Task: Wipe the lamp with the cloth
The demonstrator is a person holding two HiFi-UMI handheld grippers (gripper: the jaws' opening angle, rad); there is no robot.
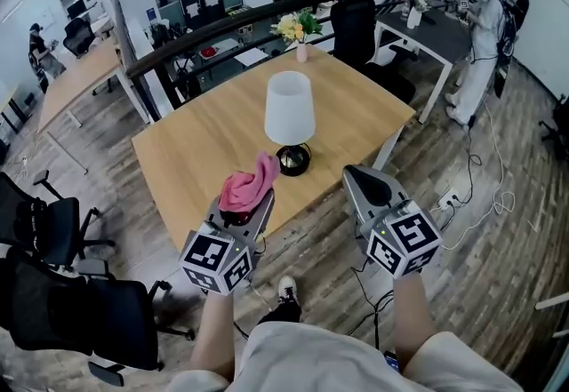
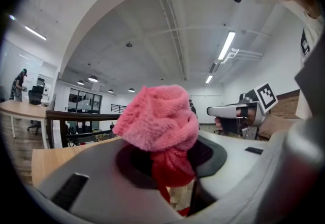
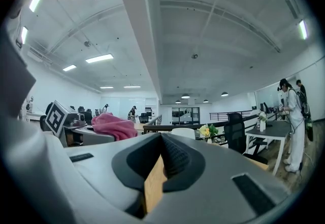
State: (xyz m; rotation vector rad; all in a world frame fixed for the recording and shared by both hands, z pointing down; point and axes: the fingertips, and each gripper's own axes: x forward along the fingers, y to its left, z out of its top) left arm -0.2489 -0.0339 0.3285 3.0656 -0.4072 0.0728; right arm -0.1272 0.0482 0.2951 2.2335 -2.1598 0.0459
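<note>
Two hand-held grippers hang side by side over the near edge of a wooden table (image 1: 200, 146), one in each of a person's hands, both pointing towards the table's middle. The left gripper (image 1: 255, 201) has its jaws clamped on a bunched pink cloth (image 1: 249, 184); the cloth bulges up above the tips, and the left gripper view shows its lower folds pinched between the dark pads. The right gripper (image 1: 359, 175) has its jaws pressed together with nothing caught between them. The lamp (image 1: 290, 119) stands upright near the middle of the table; it has a white shade on a round black base; it sits ahead of the grippers, closer to the left one, and neither gripper touches it. A vase of flowers (image 1: 300, 30) stands at the table's far edge; a black office chair (image 1: 354, 21) sits just beyond it. Off to the right, a person in white (image 1: 484, 35) stands at another desk.
</note>
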